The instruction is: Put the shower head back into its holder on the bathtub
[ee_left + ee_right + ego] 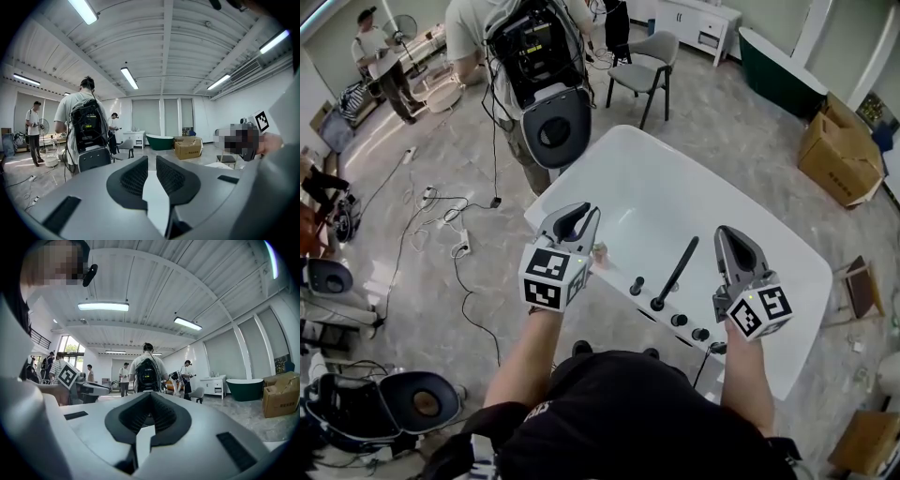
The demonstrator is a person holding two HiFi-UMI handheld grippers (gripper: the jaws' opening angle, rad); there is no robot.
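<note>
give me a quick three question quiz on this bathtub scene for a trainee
1. True or false: the right hand-held gripper is holding something.
2. What colour are the fittings on the rim of the white bathtub? A chrome, B black, C gold.
3. Which piece of furniture stands on the floor past the bathtub's far end?
Key: 1 false, its jaws are shut with nothing between them. 2 B. 3 a grey chair.
</note>
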